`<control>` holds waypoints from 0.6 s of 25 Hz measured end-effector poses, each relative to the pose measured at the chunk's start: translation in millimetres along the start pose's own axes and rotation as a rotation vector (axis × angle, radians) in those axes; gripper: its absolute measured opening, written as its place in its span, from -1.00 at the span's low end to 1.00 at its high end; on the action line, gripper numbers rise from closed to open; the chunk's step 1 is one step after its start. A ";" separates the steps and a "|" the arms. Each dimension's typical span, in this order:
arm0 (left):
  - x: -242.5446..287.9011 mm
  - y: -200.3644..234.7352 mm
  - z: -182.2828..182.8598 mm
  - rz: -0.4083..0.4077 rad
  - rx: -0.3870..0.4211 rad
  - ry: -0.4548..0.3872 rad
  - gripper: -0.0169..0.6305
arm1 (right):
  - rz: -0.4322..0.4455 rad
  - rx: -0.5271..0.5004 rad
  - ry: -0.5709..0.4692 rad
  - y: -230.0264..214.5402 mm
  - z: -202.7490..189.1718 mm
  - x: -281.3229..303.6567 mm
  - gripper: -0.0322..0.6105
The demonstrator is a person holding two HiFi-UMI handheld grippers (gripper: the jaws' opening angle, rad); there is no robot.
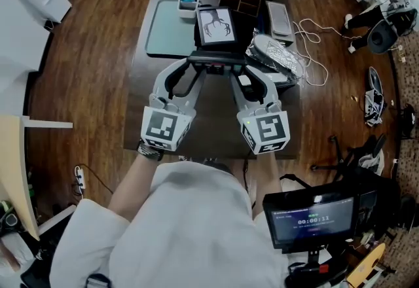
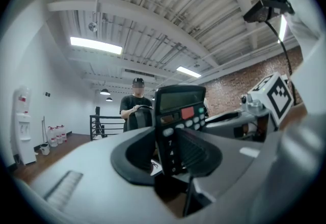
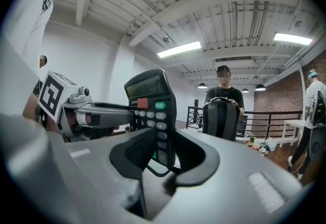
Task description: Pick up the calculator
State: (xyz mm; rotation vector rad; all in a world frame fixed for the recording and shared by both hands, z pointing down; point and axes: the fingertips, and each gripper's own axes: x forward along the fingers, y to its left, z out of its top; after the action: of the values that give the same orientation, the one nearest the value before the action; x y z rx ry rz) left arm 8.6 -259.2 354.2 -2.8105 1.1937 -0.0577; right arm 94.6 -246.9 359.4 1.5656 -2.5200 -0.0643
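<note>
Black desk calculator with grey keys and one red key [image 2: 179, 111] upright, screen end uppermost, clear of dark wooden counter [image 1: 216, 126], above its middle. Left claw [image 2: 170, 152] clamped on calculator's left edge. Right claw [image 3: 160, 152] clamped on its right edge. Claws side by side, pointing toward counter's far edge.

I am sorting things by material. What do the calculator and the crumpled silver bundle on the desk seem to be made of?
The calculator looks like hard black plastic, matte, with moulded keys. The silver bundle is probably aluminium foil: shiny, sharply crinkled.
</note>
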 end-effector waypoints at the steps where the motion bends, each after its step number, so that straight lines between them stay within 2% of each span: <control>1: -1.7 0.6 0.4 -0.002 -0.003 -0.002 -0.53 | -0.002 -0.005 0.000 1.7 1.0 -0.4 -0.55; 6: -10.7 1.1 5.0 -0.016 -0.041 -0.017 -0.54 | -0.019 -0.017 0.004 11.0 4.2 -5.2 -0.55; 15: -47.5 0.5 2.7 -0.079 -0.059 -0.017 -0.54 | -0.069 -0.018 0.024 48.0 7.5 -23.3 -0.55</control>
State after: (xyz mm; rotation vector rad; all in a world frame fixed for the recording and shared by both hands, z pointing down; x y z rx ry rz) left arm -24.6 -225.2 351.4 -2.9021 1.0977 -0.0042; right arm 61.0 -205.1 355.3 1.6355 -2.4402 -0.0764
